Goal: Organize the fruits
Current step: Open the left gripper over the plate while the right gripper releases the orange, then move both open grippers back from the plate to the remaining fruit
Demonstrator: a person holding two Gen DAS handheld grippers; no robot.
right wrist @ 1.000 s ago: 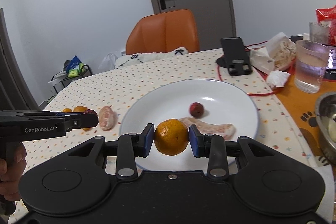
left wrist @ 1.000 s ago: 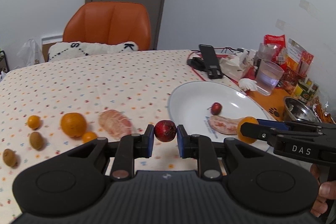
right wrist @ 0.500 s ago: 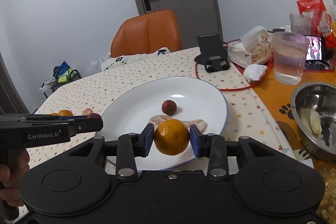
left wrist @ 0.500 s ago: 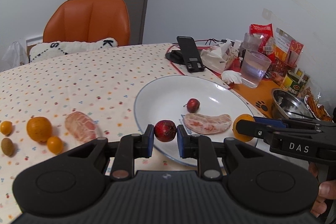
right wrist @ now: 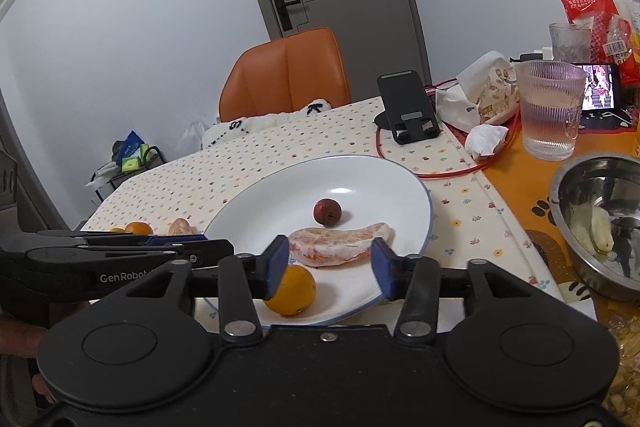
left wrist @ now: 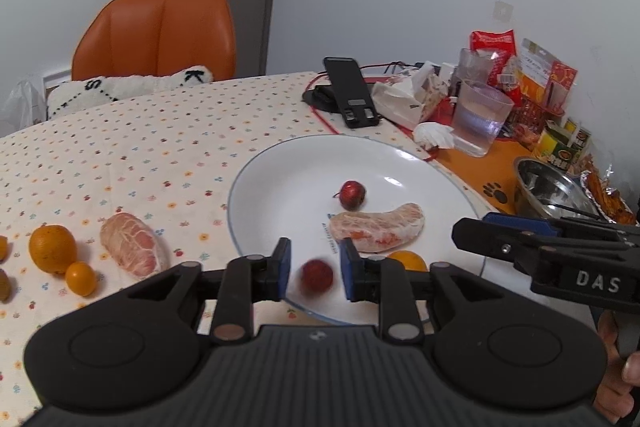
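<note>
Left wrist view: left gripper (left wrist: 313, 269) spread; small red fruit (left wrist: 316, 276), blurred, between fingers, untouched, over near rim of white plate (left wrist: 288, 163); unplated fruit lies left: orange (left wrist: 52, 248), peeled segment (left wrist: 134, 251).

Right wrist view: right gripper (right wrist: 329, 267) spread, empty; tangerine (right wrist: 291, 290) on plate, just beside left finger.

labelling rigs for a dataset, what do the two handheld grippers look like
Both are matte black plastic with round discs on the body, silver pivot screws and blue finger pads. The left gripper has a ribbed top and white "GenRobot" lettering on its side; the right gripper reads "DAS". No cables or sleeves show.
</note>
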